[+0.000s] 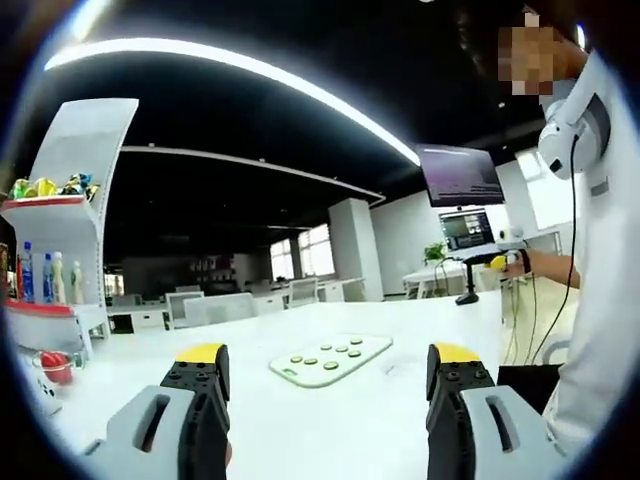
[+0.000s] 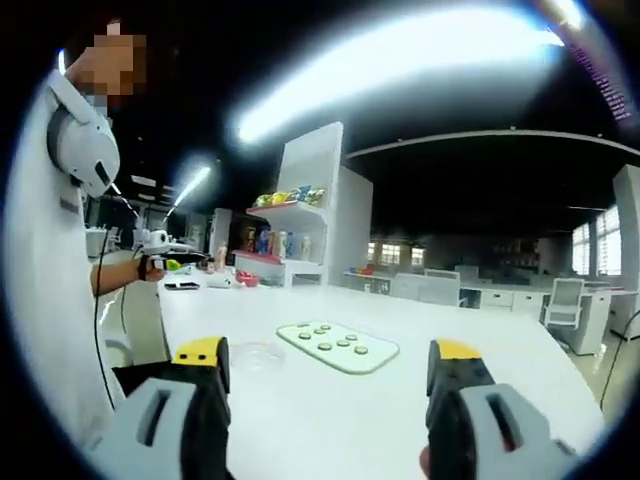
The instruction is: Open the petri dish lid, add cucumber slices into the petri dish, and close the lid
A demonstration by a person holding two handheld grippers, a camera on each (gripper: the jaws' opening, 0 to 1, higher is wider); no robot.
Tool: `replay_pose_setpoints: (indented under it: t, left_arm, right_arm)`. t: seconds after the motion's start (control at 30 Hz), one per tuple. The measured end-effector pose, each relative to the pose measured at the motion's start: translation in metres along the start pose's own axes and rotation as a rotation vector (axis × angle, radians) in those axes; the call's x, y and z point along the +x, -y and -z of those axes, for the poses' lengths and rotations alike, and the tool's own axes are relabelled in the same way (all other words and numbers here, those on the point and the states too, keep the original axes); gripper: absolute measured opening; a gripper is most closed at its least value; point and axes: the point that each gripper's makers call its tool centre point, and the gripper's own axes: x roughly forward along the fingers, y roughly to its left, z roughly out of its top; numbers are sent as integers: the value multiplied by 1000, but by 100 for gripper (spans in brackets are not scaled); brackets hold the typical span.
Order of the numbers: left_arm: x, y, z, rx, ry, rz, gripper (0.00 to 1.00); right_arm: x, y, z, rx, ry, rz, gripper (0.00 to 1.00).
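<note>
A pale green cutting board (image 1: 331, 358) lies on the white table (image 1: 300, 420), carrying several round cucumber slices (image 1: 331, 365). My left gripper (image 1: 328, 375) stands open just short of it, jaws wide apart with nothing between. In the right gripper view the same board (image 2: 338, 346) with its cucumber slices (image 2: 325, 346) sits ahead, and a clear petri dish (image 2: 258, 355) with its lid on rests on the table (image 2: 330, 420) left of the board. My right gripper (image 2: 328, 372) is open too, the dish just past its left jaw.
A person in white (image 1: 600, 290) stands at the table's edge, seen at the left (image 2: 50, 280) in the right gripper view. White shelves (image 1: 60, 230) with bottles and snacks stand beyond the table. Desks and chairs (image 2: 565, 300) fill the back of the room.
</note>
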Motion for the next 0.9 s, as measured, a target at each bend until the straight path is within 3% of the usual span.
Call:
replay_pose_setpoints:
  t: [0.2, 0.67, 0.9]
  left_arm:
    - [5, 10, 4, -12, -15, 66, 81]
    - [26, 33, 27, -13, -111, 252, 81]
    - [39, 39, 38, -10, -154, 305, 82]
  right_arm:
    - [12, -10, 2, -12, -21, -64, 80]
    - [42, -34, 16, 0, -93, -266, 80]
    - [54, -35, 24, -9, -118, -308, 80]
